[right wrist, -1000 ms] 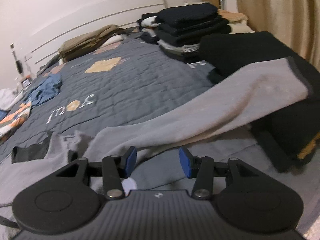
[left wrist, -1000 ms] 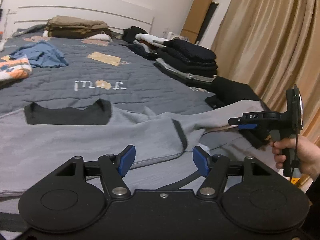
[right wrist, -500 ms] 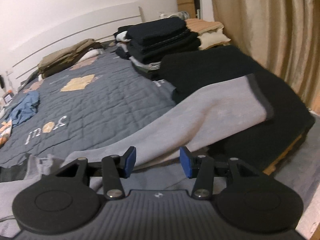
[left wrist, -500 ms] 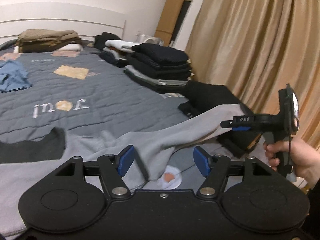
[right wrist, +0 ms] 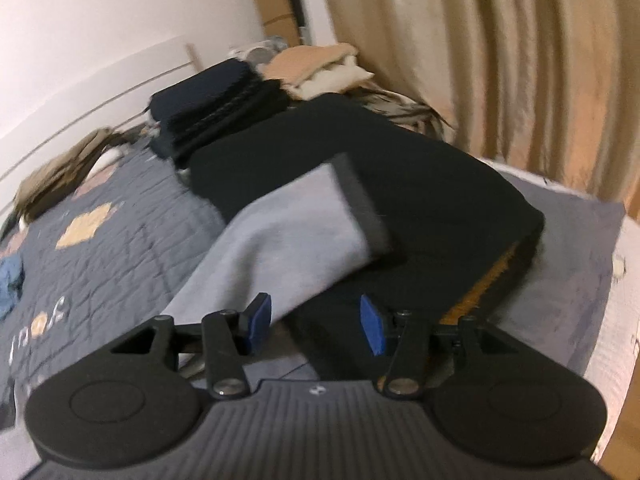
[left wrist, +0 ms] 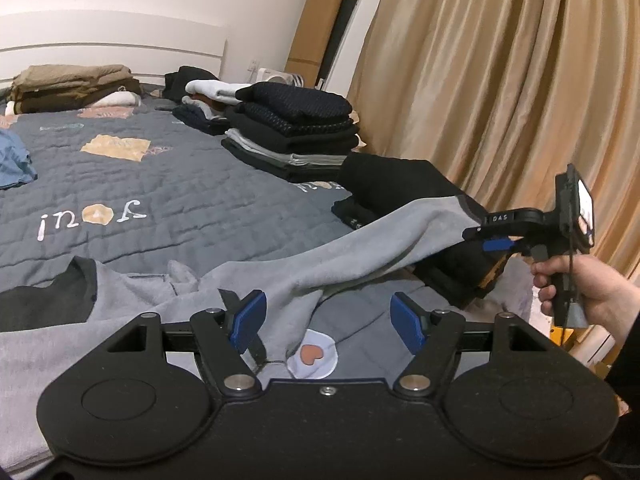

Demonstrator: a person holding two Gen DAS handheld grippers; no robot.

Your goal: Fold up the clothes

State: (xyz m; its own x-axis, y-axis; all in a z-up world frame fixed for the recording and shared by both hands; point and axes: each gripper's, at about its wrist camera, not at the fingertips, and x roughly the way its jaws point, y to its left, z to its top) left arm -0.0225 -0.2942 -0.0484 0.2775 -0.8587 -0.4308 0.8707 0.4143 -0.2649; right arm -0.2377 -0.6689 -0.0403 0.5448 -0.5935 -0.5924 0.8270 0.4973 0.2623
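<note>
A grey sweatshirt [left wrist: 120,320] with a dark collar lies spread on the bed. A white patch with a heart [left wrist: 314,356] shows on it just below my left gripper [left wrist: 328,320], which hovers open over the cloth. One sleeve [left wrist: 380,248] stretches right and rests on a black folded garment [left wrist: 400,180]. A hand [left wrist: 592,292] holds my right gripper [left wrist: 474,236] beside the sleeve's dark cuff. The right wrist view is blurred. There my right gripper [right wrist: 316,324] stands open, with the sleeve [right wrist: 288,232] running past its left pad over the black garment [right wrist: 420,184].
A stack of folded dark clothes [left wrist: 296,124] sits at the back right of the grey quilt [left wrist: 160,184]. A beige stack [left wrist: 72,84] lies by the headboard and a blue garment [left wrist: 14,164] at far left. Tan curtains [left wrist: 500,80] hang beyond the bed's right edge.
Both views have swung to the right. The sleeve now reaches further right across the black garment, and the right gripper has moved along it toward the cuff. Both grippers stay open.
</note>
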